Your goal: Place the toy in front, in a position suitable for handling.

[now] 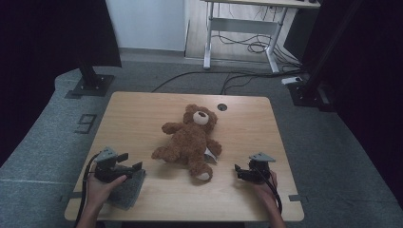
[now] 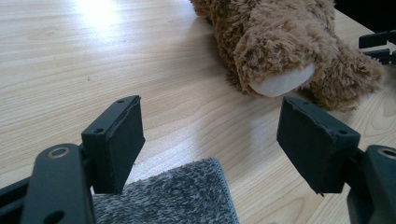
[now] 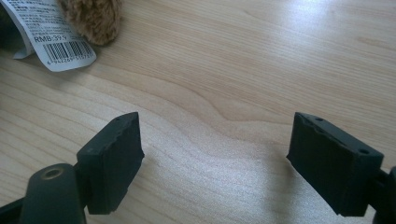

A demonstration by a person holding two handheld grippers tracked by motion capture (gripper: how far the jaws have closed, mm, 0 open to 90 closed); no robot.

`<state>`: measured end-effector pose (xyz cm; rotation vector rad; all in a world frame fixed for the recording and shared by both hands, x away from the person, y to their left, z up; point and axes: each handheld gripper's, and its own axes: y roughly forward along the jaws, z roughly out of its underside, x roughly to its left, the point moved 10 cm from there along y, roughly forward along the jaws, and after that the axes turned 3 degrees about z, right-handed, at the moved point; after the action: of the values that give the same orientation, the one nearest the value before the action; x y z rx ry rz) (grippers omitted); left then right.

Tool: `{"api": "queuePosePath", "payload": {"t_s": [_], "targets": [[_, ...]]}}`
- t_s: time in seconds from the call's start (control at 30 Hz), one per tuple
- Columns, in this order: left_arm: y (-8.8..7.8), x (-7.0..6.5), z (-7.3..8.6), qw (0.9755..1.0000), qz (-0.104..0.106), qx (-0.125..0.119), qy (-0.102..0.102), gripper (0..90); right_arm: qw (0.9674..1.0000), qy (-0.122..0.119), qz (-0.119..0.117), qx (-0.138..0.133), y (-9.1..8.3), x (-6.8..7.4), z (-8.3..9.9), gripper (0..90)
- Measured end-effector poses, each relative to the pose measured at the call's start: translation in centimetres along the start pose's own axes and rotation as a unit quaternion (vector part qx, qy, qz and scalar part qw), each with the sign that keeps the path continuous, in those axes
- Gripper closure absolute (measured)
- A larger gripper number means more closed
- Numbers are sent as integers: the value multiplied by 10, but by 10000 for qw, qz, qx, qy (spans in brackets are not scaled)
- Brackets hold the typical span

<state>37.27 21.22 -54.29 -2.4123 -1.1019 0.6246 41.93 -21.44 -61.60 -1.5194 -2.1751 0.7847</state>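
Note:
A brown teddy bear [image 1: 190, 140] lies on its back in the middle of the wooden table [image 1: 142, 114], head toward the far edge. My left gripper [image 1: 134, 161] sits at the near left, open, its jaws pointing at the bear's foot [image 2: 280, 51] with nothing between them [image 2: 210, 126]. A grey fluffy cloth [image 1: 127, 190] lies under it, and its edge [image 2: 177, 196] reaches up between the jaws from below. My right gripper [image 1: 237, 172] rests at the near right, open over bare wood [image 3: 215, 154]. The bear's white barcode tag [image 3: 51, 32] and a furry limb [image 3: 93, 16] lie ahead of it.
A round cable hole [image 1: 222, 107] sits near the table's far edge. Beyond the table stand a black stand base [image 1: 90, 85], a white desk frame [image 1: 242, 28] and floor cables [image 1: 237, 78]. Bare wood stretches left of the bear.

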Motion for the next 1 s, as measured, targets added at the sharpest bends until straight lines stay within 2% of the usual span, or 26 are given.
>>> {"api": "queuePosePath", "payload": {"t_s": [0.37, 0.63, 0.73, 0.83, 0.97, 1.0], "targets": [[0, 1, 0, 10000, -23, -3, -19, 232, 9999, 29, -51, -85, -3, -2, -2, 200], [1, 0, 2, 10000, -16, 37, -6, 232, 9991, -59, -190, -376, -13, 4, -16, 226], [1, -1, 1, 10000, -22, 28, 7, 233, 9980, -110, -312, -538, -18, 9, -24, 234], [1, -1, 1, 10000, -26, 20, 23, 233, 9977, -143, -329, -579, -19, 11, -26, 238], [2, -3, 2, 10000, -31, 46, 51, 233, 9959, -136, -459, -765, -20, 15, -33, 271], [3, -4, 2, 10000, -20, 54, 65, 233, 9961, -137, -481, -728, -19, 16, -35, 270]]}}
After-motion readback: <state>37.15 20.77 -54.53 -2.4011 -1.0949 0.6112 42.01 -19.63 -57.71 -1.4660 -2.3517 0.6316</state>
